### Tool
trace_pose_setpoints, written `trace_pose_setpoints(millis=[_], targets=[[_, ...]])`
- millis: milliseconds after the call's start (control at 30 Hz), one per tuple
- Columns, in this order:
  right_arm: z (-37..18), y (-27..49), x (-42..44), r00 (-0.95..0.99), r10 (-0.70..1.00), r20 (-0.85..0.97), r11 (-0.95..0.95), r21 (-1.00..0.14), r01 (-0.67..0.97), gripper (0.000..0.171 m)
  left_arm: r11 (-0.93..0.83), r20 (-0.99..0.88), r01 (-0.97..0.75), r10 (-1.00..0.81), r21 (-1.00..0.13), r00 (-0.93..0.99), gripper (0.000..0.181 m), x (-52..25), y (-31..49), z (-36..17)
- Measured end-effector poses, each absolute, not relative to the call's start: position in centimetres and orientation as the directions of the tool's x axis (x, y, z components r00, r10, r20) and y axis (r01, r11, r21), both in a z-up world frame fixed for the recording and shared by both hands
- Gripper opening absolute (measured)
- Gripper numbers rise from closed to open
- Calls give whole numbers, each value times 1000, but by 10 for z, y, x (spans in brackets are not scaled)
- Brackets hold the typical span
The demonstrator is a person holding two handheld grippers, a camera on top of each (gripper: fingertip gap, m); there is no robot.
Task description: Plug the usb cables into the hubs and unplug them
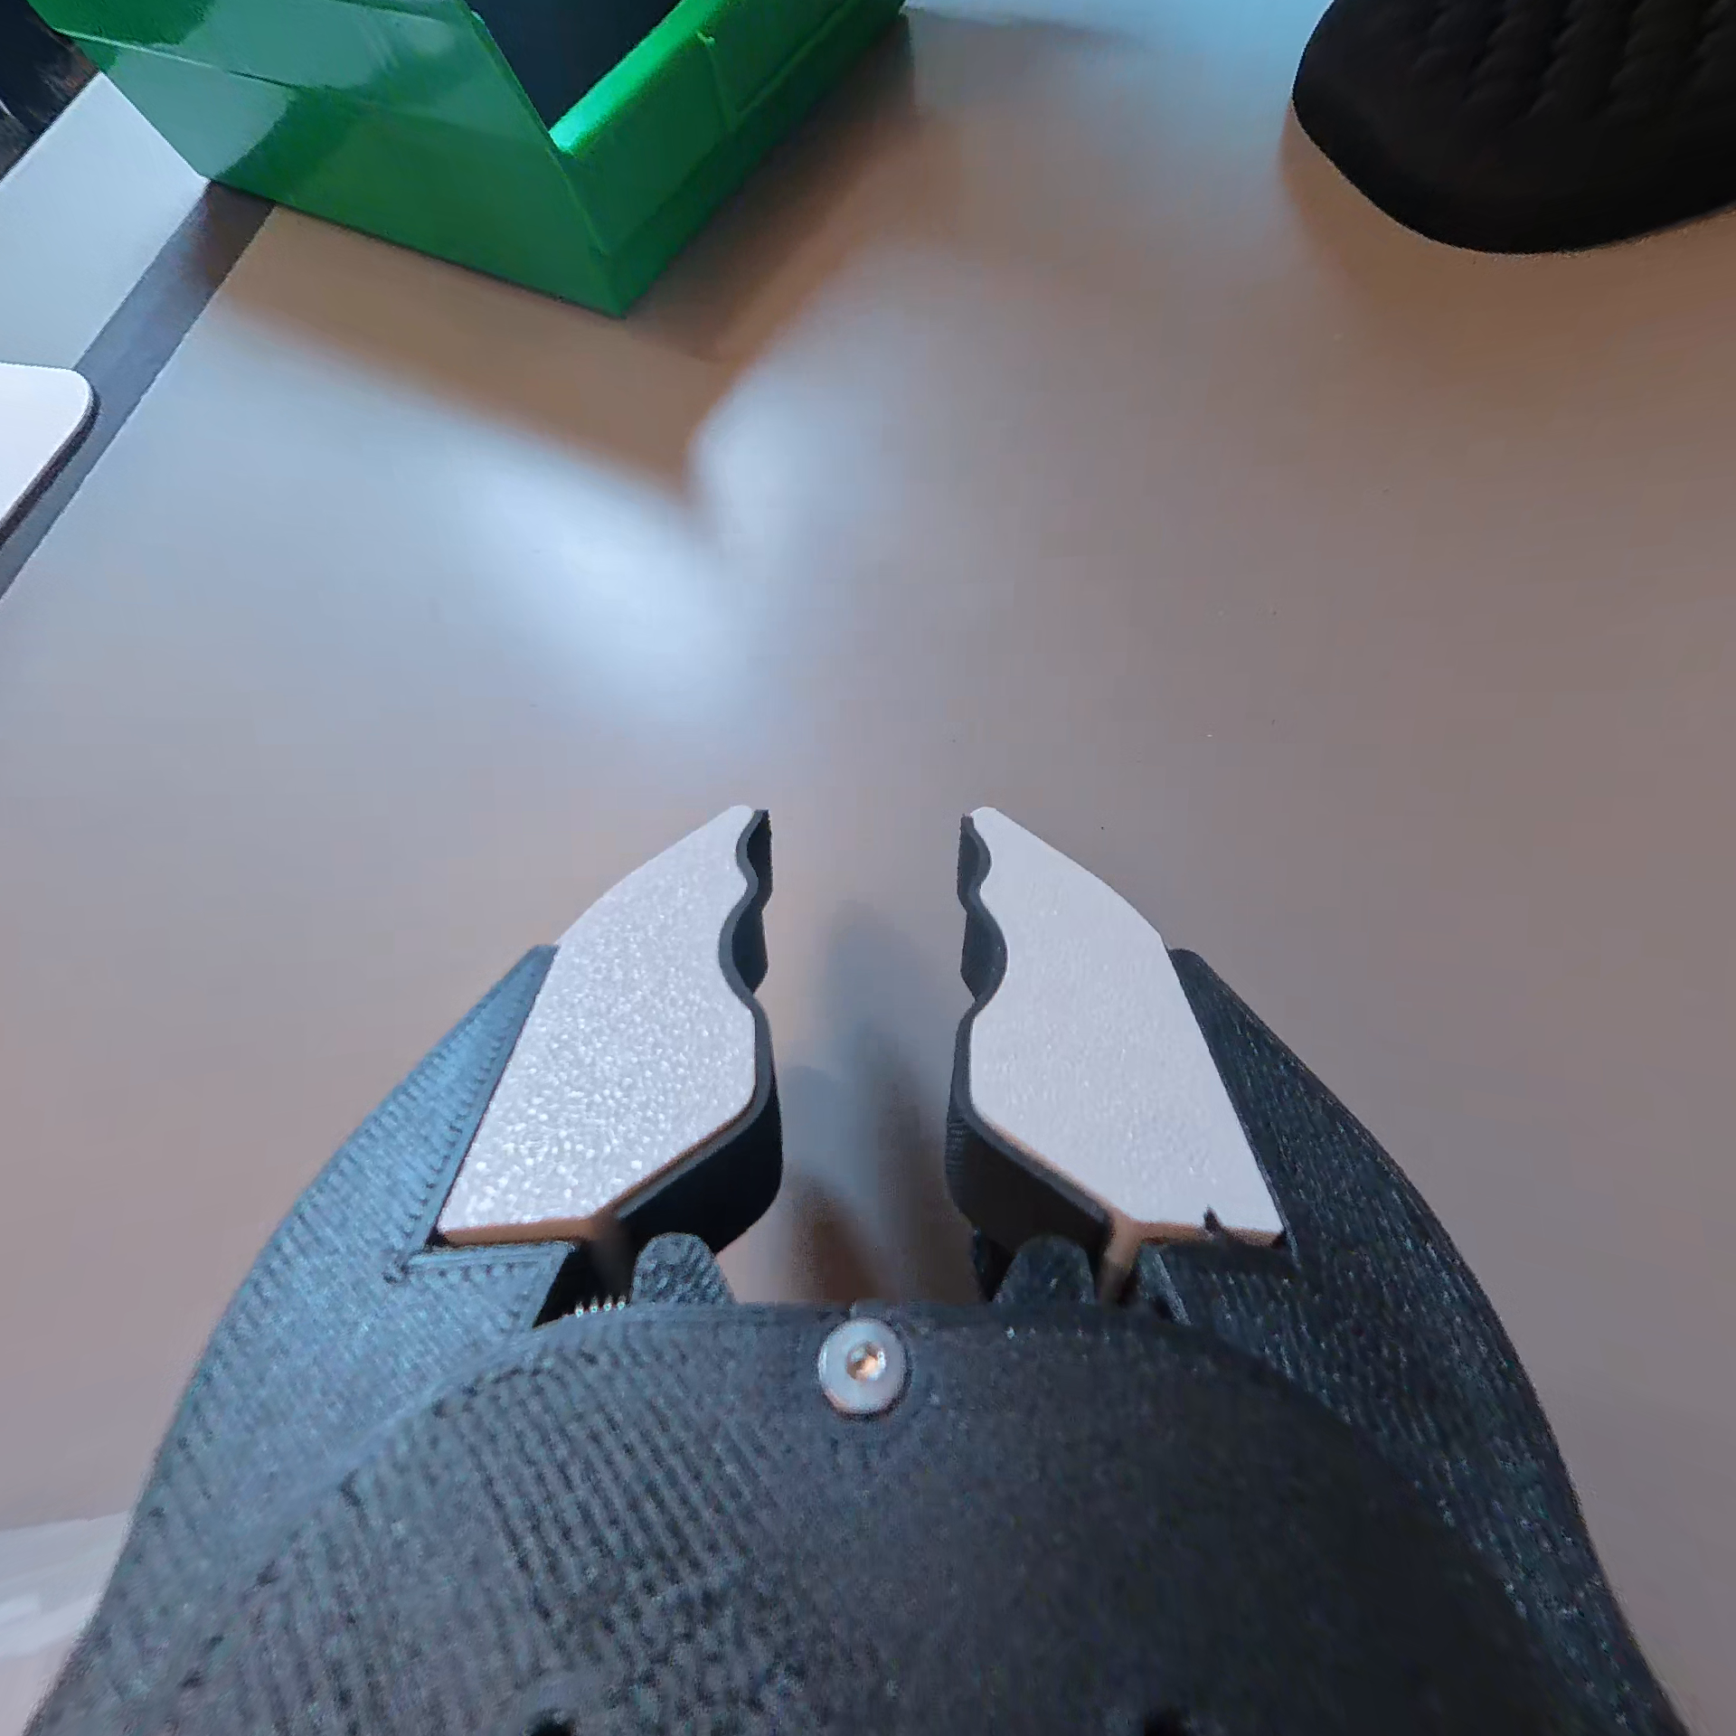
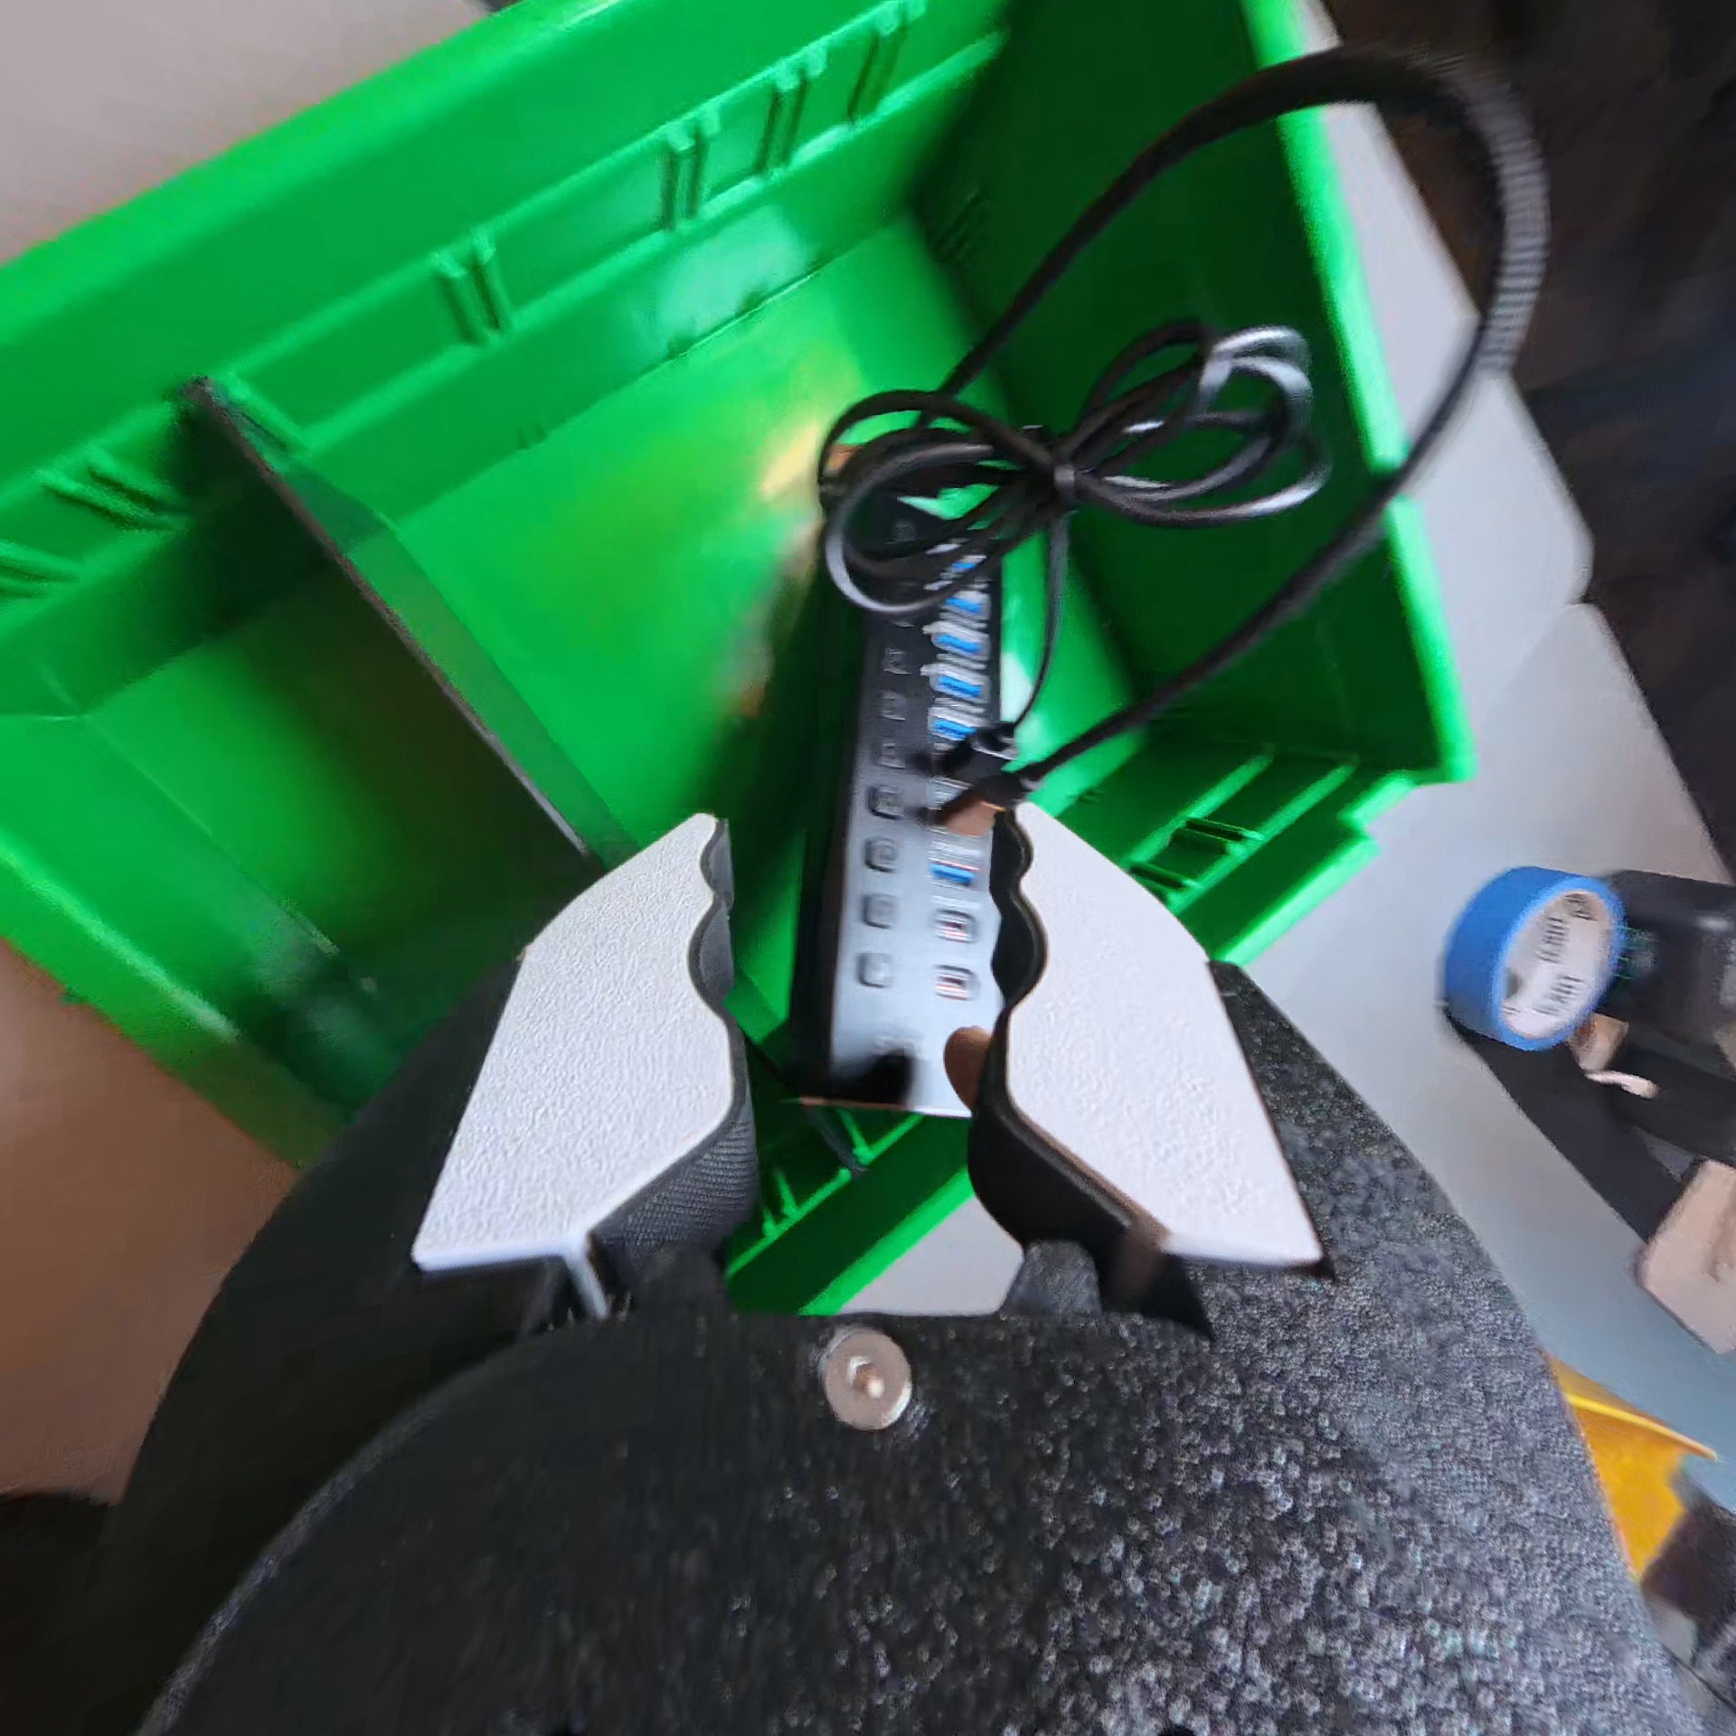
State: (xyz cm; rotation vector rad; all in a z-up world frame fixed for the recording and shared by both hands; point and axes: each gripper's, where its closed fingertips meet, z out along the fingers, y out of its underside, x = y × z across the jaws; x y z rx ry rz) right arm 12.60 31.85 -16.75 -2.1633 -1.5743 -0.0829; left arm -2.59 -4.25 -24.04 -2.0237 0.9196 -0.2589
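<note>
Right tongs spread over the hub in the bin, left tongs waiting empty above the table.

The right black two-finger gripper with pale grey pads [image 2: 860, 827] is hovering with its jaws spread and nothing between them, just above the long black multi-port USB hub with blue sockets [image 2: 916, 845] that is lying in the right compartment of the bright green plastic bin [image 2: 564, 310]. A thin black USB cable [image 2: 1221, 648] looks plugged into a middle port near the right fingertip, with a coiled bundle of it resting farther along the hub. The left black gripper [image 1: 864, 827] is hanging spread and empty over the bare brown table [image 1: 1221, 611]. Judging by this, one plug seems seated; unplugging it, and the other ports, appear still ahead.
</note>
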Motion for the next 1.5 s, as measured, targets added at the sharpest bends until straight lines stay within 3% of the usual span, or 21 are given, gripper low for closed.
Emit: trace_pose_setpoints(millis=[100, 200, 267, 333, 600, 667, 800, 867, 933, 1033, 1200, 1367, 1433, 1500], targets=[[-159, 322, 146, 336, 868, 366, -227, -310, 923, 60, -357, -145, -510, -692, -782, 707, 38, -26, -42, -244], [-179, 304, 177, 309, 918, 250, -284, -129, 950, 81, -372, -128, -506, -695, -778, 708, 38, -25, -41, -249], [-192, 304, 185, 307, 926, 219, -297, -77, 952, 73, -380, -121, -509, -698, -772, 706, 38, -24, -41, -252], [-195, 305, 184, 322, 929, 184, -313, -78, 947, 61, -379, -128, -518, -700, -767, 702, 38, -23, -42, -253], [-186, 308, 168, 274, 949, 157, -248, -164, 955, 61, -390, -111, -516, -707, -763, 698, 37, -23, -41, -258], [-182, 312, 167, 190, 949, 252, -169, -100, 980, 61, -393, -103, -506, -704, -768, 703, 37, -23, -40, -257], [-171, 328, 155, -194, 848, 493, 130, 163, 978, 61, -391, -108, -508, -702, -768, 704, 37, -22, -40, -258], [-170, 342, 142, -327, 763, 558, 245, 218, 945, 61, -391, -109, -509, -702, -767, 704, 37, -22, -40, -257], [-175, 356, 134, -337, 738, 585, 283, 185, 941, 62, -390, -115, -514, -702, -764, 703, 37, -22, -41, -258], [-188, 361, 135, -203, 853, 481, 189, 77, 979, 56, -386, -127, -525, -703, -759, 700, 36, -22, -42, -258], [-199, 358, 133, -143, 908, 394, 144, 27, 989, 53, -382, -132, -530, -705, -757, 697, 36, -22, -41, -259], [-189, 353, 136, -125, 903, 410, 120, 40, 992, 70, -372, -132, -515, -698, -772, 703, 36, -21, -40, -254], [-166, 347, 125, -79, 893, 442, 127, -80, 989, 70, -351, -146, -497, -683, -794, 716, 37, -23, -38, -245], [-128, 329, 100, 22, 883, 468, 159, -345, 925, 67, -322, -159, -461, -653, -827, 741, 37, -28, -33, -231]])
